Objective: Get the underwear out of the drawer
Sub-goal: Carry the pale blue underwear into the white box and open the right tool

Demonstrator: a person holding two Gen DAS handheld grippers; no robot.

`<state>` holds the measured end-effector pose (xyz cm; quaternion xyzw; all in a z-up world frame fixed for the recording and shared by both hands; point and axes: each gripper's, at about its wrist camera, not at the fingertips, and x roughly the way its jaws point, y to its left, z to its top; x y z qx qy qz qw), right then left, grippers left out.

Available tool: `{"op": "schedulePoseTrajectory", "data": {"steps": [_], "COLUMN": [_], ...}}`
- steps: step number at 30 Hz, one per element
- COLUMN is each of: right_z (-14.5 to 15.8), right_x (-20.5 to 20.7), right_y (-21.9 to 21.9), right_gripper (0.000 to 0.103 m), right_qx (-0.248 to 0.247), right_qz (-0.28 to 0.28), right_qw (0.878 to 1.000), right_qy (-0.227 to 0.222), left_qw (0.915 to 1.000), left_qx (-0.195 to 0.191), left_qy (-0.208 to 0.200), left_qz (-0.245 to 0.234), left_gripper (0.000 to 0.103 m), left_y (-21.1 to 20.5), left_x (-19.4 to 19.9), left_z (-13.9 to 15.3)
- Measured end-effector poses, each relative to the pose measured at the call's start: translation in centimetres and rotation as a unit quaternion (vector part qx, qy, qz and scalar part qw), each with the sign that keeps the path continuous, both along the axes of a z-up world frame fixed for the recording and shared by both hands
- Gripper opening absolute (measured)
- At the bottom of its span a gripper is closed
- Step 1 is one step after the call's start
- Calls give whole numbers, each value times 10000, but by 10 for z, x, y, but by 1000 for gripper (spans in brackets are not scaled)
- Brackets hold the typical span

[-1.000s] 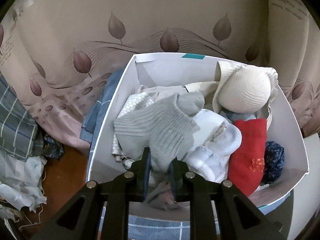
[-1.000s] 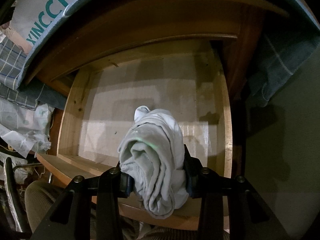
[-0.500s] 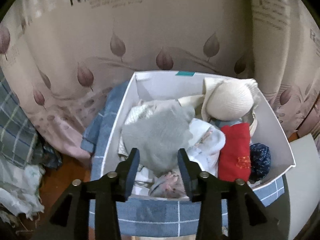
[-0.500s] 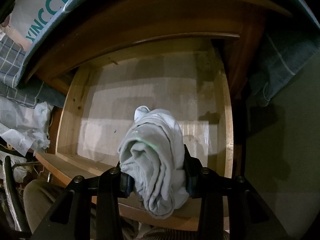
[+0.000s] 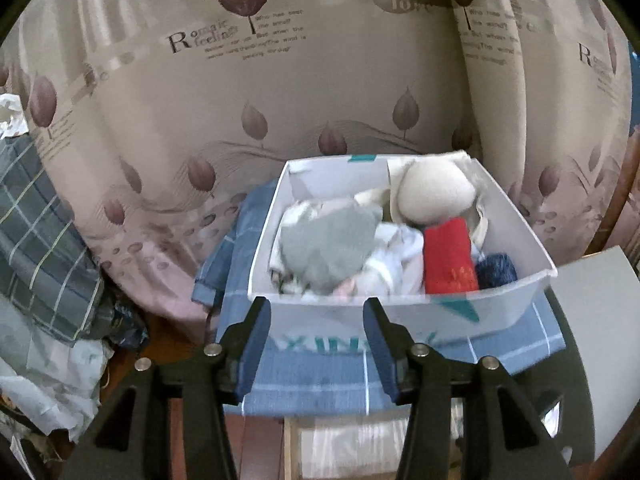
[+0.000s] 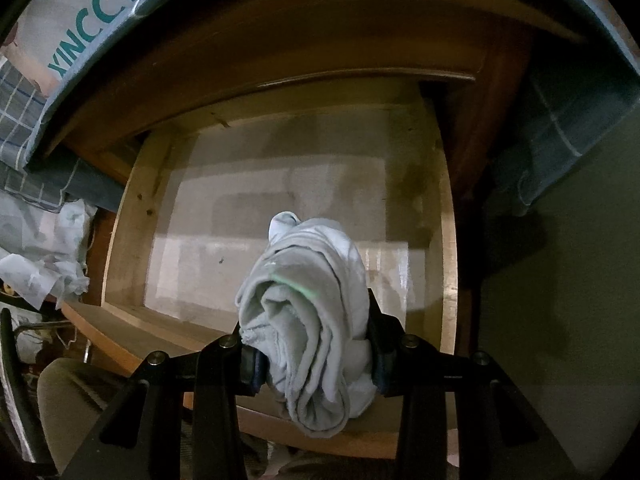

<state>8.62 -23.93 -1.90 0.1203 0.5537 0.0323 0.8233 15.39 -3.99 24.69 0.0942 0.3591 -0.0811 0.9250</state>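
Left gripper (image 5: 316, 308): jaws have just been opening, now apart with nothing between them, short of a white box (image 5: 404, 316) packed with folded garments on a blue checked cloth (image 5: 320, 372). Right gripper (image 6: 310, 320): jaws clamped on a rolled pale grey underwear (image 6: 308, 320), held above the open wooden drawer (image 6: 132, 216), whose bare floor shows behind it.

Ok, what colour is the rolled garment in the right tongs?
Pale grey rolled garment, clearest in the right wrist view.
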Motion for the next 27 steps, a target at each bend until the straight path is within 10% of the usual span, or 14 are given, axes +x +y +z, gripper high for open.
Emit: {"op": "schedulePoseTrajectory", "data": {"steps": [27], "right_z": [82], "right_x": [-21], "right_y": [-8], "right_gripper": [37], "right_qx": [-275], "right_qz": [147], "right_qw": [9963], "right_qy": [-794], "left_qw": [9958], "left_qx": [-88], "left_qy": [684], "left_qz": [600], "left_gripper": [49], "left_y": [55], "left_x": [-94], "left_z": [-83]}}
